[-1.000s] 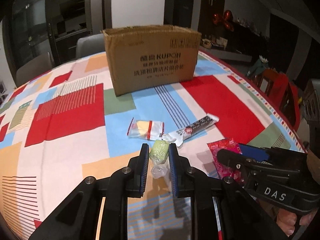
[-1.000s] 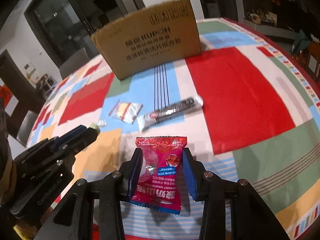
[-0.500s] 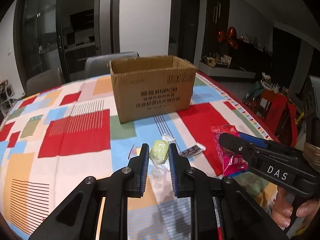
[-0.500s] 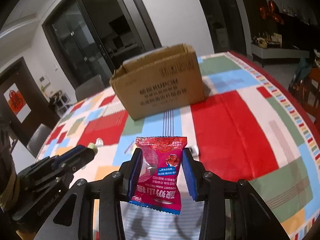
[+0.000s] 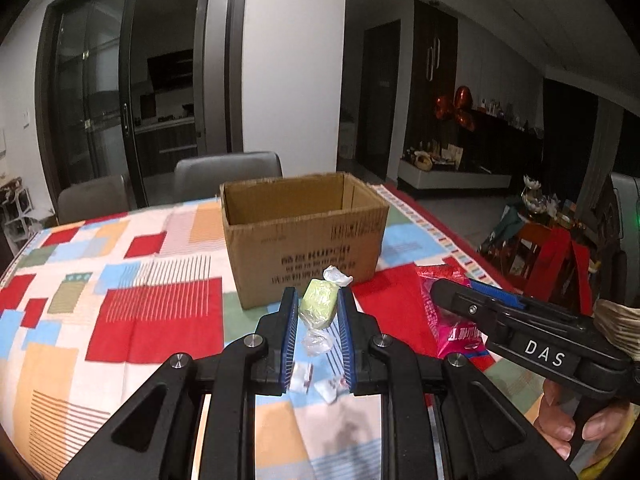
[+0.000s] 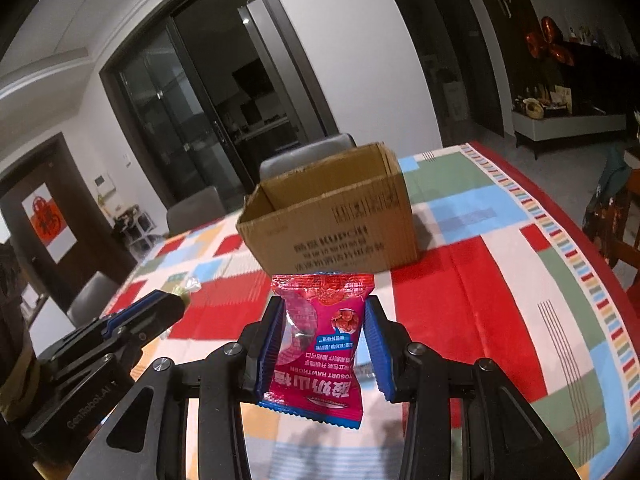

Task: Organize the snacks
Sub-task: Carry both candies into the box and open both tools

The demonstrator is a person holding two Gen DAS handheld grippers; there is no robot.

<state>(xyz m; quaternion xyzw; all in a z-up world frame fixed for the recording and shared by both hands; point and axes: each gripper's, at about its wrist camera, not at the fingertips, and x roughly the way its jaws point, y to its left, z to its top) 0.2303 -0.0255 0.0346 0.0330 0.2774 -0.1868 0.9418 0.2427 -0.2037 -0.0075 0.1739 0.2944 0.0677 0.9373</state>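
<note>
My left gripper point(image 5: 318, 312) is shut on a green wrapped candy point(image 5: 318, 307) and holds it above the table, in front of the open cardboard box point(image 5: 304, 236). My right gripper point(image 6: 322, 328) is shut on a red hawthorn snack packet point(image 6: 320, 344), also held in the air short of the box point(image 6: 332, 224). The right gripper shows in the left wrist view point(image 5: 448, 292) with the red packet point(image 5: 452, 316). The left gripper shows at the left of the right wrist view point(image 6: 176, 304). Two small white wrapped snacks point(image 5: 316, 380) lie on the table under the left gripper.
The table has a colourful patchwork cloth point(image 5: 140, 300). Grey chairs point(image 5: 228, 172) stand behind the box. A red stool point(image 5: 556, 248) and clutter stand off the table's right edge.
Both grippers have risen from the table with their snacks and moved toward the box. The box's open top has come into view.
</note>
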